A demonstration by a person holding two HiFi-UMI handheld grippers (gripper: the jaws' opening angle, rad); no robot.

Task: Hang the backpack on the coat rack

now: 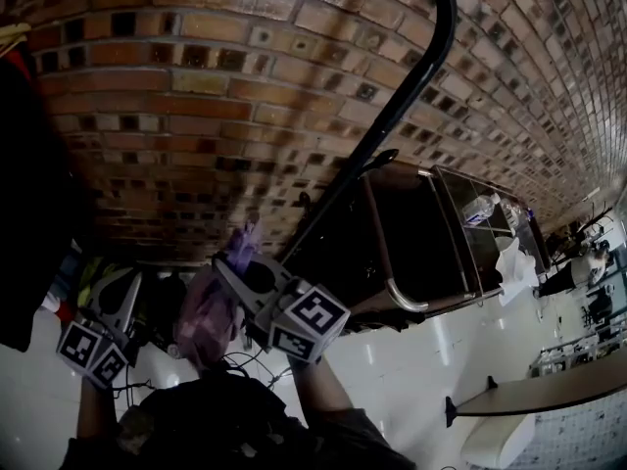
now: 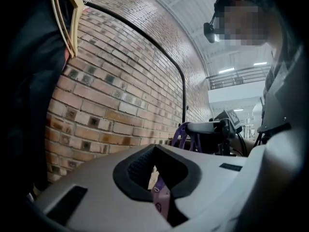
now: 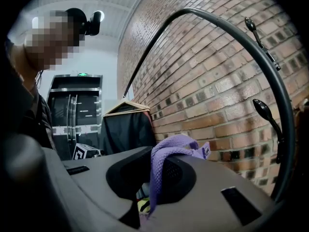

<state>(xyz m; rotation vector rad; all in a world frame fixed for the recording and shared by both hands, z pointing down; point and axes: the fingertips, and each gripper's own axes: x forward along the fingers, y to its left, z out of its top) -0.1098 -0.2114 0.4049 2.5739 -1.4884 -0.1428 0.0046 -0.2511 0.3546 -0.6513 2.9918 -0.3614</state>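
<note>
The pink-purple backpack (image 1: pixel 207 318) hangs low between my two grippers, in front of the brick wall. My right gripper (image 1: pixel 242 263) is shut on its purple top loop (image 3: pixel 170 151), which drapes over the jaw. A thin purple strap (image 2: pixel 161 195) is pinched in my left gripper (image 2: pixel 157 178), which appears in the head view as the left gripper (image 1: pixel 121 300) beside the bag. The black coat rack tube (image 1: pixel 394 116) arches up and right above the bag. Its knobbed hooks (image 3: pixel 264 109) stand to the right of the loop, apart from it.
A black garment (image 3: pixel 125 128) on a wooden hanger (image 2: pixel 68 20) hangs at the rack's left end. A brown cart (image 1: pixel 421 233) with metal rails and a water bottle (image 1: pixel 479 209) stands at the right by the wall. Cables (image 1: pixel 245 365) lie on the white floor.
</note>
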